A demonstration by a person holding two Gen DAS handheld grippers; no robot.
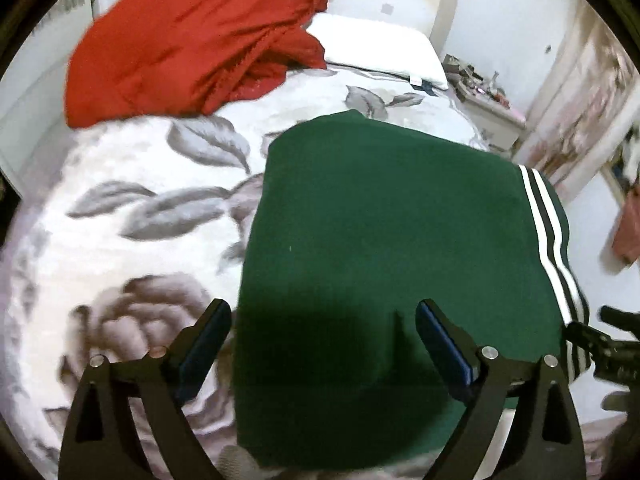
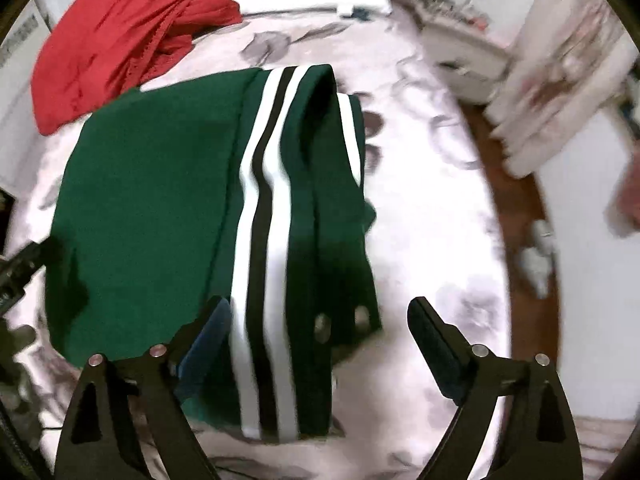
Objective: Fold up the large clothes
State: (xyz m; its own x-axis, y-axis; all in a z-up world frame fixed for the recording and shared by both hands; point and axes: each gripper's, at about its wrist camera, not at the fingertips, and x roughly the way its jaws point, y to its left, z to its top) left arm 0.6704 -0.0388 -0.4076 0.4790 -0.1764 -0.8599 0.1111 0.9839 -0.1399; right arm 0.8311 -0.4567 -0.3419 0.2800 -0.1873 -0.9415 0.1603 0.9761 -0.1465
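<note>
Green knit garment with white-and-black striped ribbed trim [image 1: 384, 216] lies folded into a compact rectangle on the white bedspread printed with grey leaves and roses [image 1: 132, 216], directly below and ahead of both claws. The left gripper [image 1: 324, 340] hangs over the near edge of the plain green panel, its fingers spread wide with nothing pinched; only fabric lying flat shows in the gap. The right gripper [image 2: 320, 332] is likewise spread wide and empty, poised above the striped band [image 2: 260, 240], which runs away from it, with two pale snap buttons [image 2: 322, 326] on the dark flap just in front of its gap.

Judging by the neat shape and both claws let go, this fold appears complete, or nearly so; the flap with the snaps sits slightly askew, to the right of the striped band.

Far ahead and to the left of both claws lies a crumpled red fabric heap [image 1: 192, 40], beside a white pillow [image 1: 380, 48]. It looks like the next piece: reaching it calls for lifting clear of the green stack without dragging it, then pinching a red edge to spread it flat.
</note>
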